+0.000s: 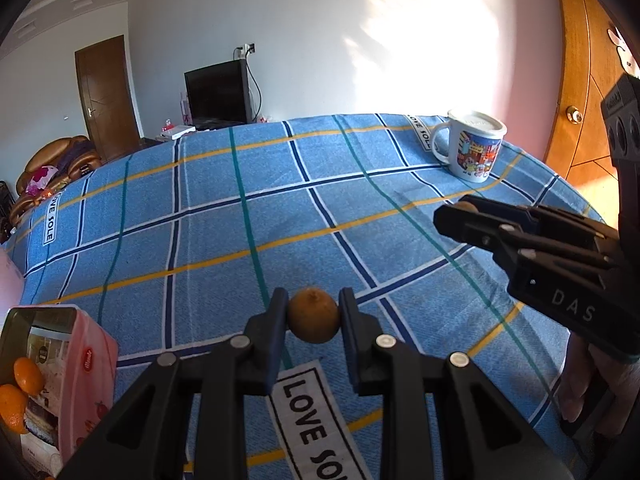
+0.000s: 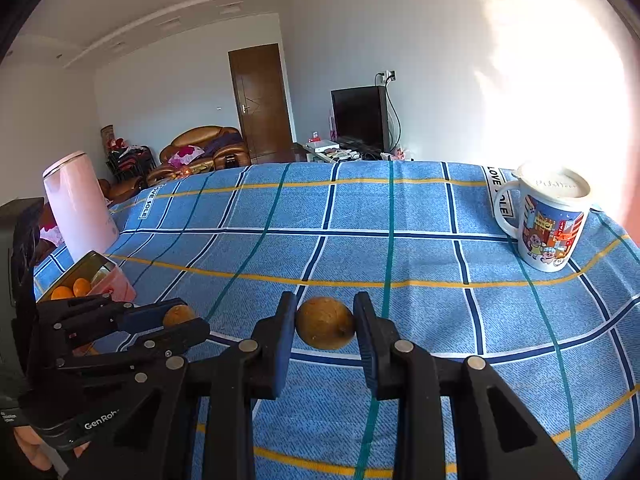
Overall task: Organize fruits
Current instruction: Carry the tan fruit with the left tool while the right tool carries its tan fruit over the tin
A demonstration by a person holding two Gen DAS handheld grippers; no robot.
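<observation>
1. Left gripper [image 1: 313, 322] fills the bottom of the left wrist view; jaws drawn in to the width of a small brown fruit [image 1: 313, 321], pads pressing on both its sides. Fruit is held clear above the blue checked tablecloth [image 1: 200, 220].
2. Right gripper [image 2: 325, 323]: same condition. Jaws narrowed onto a second brown fruit [image 2: 325, 323], pads touching each flank, fruit carried off the cloth.
3. Cross-check: in the right wrist view the left gripper shows at lower left with its fruit between the finger ends; in the left wrist view the right gripper shows at the right edge, only a sliver of its fruit visible.
4. Fruit shape: both roundish, slightly oval. Long axis cannot be told reliably through the lens distortion.
5. Pink box [image 2: 108, 284] stands near the table's left edge, open, two oranges [image 2: 72, 290] inside. A pink kettle [image 2: 78, 204] stands just behind it.
6. Key relation: box lies to the left of both grippers; the left hand is plainly nearer to it, the right well apart toward the table middle.
7. Judgement: left fruit probably goes in first; the right must cross behind or after it to avoid a clash.
8. Mug [image 2: 548, 220] with lid at the far right corner, well clear.
</observation>
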